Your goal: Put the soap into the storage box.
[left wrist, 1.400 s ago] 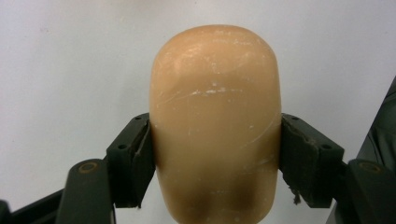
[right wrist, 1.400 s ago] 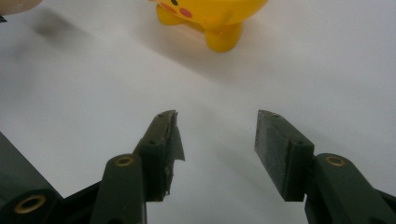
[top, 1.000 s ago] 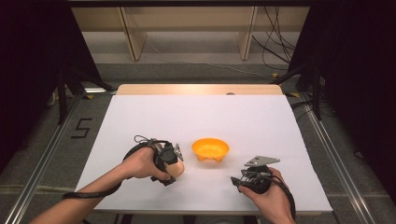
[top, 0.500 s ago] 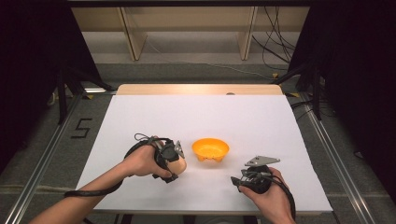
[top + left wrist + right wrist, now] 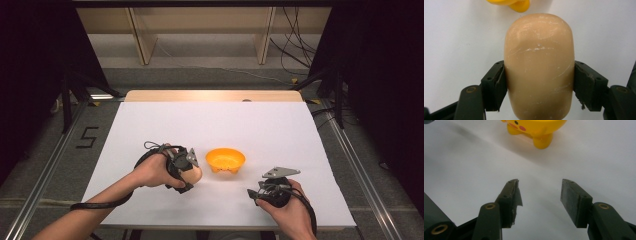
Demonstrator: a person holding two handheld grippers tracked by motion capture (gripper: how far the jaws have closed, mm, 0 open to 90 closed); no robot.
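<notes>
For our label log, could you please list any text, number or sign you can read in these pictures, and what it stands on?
"5", a dark mark on the grey floor left of the table.
The orange bowl carries a painted face, no letters.
No other writing is readable.

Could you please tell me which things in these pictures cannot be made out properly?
- Tan rounded object, left gripper view: its lower end is cut off by the bottom edge; in the high view the hand and left gripper cover most of it.
- Yellow bowl: its top is cut off in both gripper views.
- Right gripper: in the high view its jaws are too small to judge.
</notes>
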